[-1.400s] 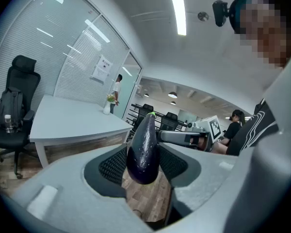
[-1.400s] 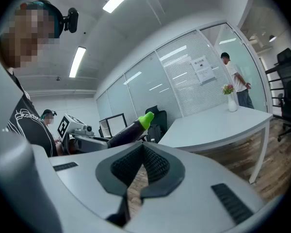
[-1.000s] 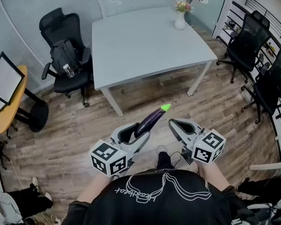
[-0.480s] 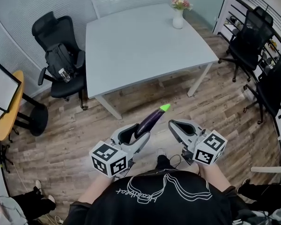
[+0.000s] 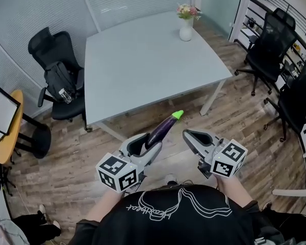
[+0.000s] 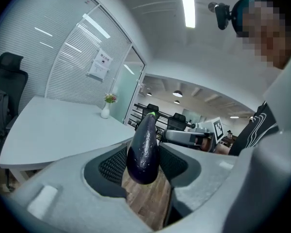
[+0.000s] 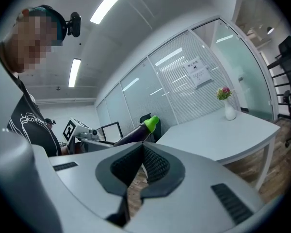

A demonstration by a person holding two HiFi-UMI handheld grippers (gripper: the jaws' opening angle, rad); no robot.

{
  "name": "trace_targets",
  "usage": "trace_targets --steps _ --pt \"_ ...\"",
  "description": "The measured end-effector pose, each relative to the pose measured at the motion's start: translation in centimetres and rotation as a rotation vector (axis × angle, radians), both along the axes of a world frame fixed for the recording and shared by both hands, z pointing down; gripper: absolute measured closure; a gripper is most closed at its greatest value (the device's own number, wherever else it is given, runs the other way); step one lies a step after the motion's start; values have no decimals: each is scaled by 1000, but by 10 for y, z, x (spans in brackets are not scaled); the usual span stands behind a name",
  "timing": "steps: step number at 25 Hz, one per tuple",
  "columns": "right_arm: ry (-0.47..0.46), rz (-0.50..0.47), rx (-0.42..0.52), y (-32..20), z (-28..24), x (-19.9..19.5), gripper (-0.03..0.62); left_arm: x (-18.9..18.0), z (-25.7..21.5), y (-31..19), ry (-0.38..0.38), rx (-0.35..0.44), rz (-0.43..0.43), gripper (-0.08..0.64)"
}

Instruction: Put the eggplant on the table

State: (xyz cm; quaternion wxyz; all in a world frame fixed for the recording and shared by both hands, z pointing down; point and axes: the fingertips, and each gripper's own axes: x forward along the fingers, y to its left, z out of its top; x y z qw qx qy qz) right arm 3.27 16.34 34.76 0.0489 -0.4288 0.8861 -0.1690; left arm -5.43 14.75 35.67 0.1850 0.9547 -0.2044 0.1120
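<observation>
Now our left gripper [image 5: 151,149] pinches the eggplant [image 5: 163,130] in its jaws over the wood floor [image 5: 245,121], short of the grey bench [image 5: 143,65] bearing a vase [image 5: 185,30]; the jaws of our right gripper [image 5: 186,133] are pressed together.

We see a pale grey counter [image 5: 143,65] standing on the wooden floor [image 5: 66,157] (long brown planks); a white vase [image 5: 185,32] of flowers sits on it, near its far corner.

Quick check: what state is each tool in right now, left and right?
Left tool: closed on the eggplant.
Right tool: closed, holding nothing.
</observation>
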Motion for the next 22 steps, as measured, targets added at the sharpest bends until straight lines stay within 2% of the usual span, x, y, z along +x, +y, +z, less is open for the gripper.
trace_targets --steps 10,16,22 --pt "26 -32 72 -20 -21 35 584 35 -19 -23 11 87 -21 350" --pt "23 -37 66 -37 -17 44 584 42 -22 -43 22 98 -37 350" --pt "25 -43 27 -78 -4 42 584 42 -8 -83 24 62 -41 350"
